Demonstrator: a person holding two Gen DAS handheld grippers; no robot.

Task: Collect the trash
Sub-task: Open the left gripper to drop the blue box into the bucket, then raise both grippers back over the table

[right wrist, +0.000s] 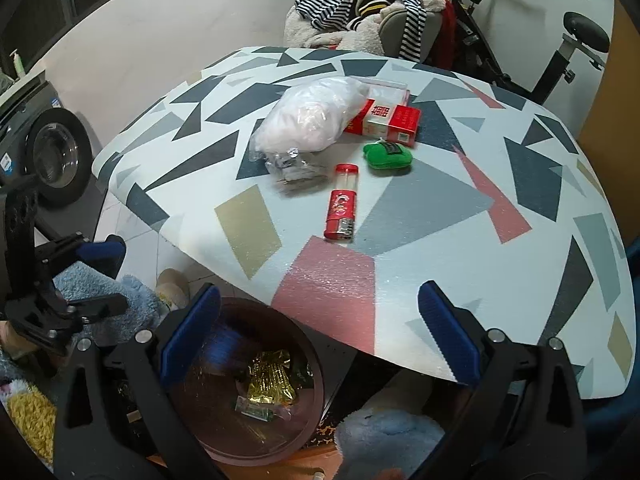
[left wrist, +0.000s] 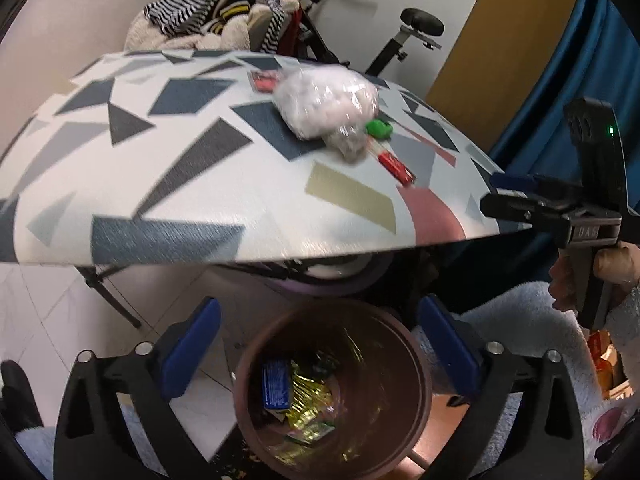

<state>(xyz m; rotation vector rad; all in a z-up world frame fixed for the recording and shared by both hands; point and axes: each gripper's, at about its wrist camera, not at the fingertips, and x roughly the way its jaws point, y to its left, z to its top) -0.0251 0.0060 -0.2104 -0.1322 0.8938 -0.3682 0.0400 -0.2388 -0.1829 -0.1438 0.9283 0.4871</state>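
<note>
My left gripper [left wrist: 320, 354] hangs open right over a brown bin [left wrist: 384, 384] beside the table, nothing between its fingers. Inside lie a blue packet [left wrist: 276, 384] and gold wrappers [left wrist: 310, 398]. In the right wrist view my right gripper [right wrist: 318, 336] is open and empty over the table's near edge, with the bin [right wrist: 208, 412] at its lower left and a blurred blue thing [right wrist: 222, 346] in it. On the table rest a clear plastic bag [right wrist: 308, 120], a red box [right wrist: 384, 120], a green pouch [right wrist: 386, 156] and a red lighter tube [right wrist: 342, 208].
The patterned table [right wrist: 460, 208] fills both views. A chair heaped with clothes [right wrist: 368, 12] and an exercise bike [right wrist: 576, 40] stand behind it. A washing machine [right wrist: 56, 152] is at the left. Fluffy blue fabric [right wrist: 384, 436] and slippers lie around the bin.
</note>
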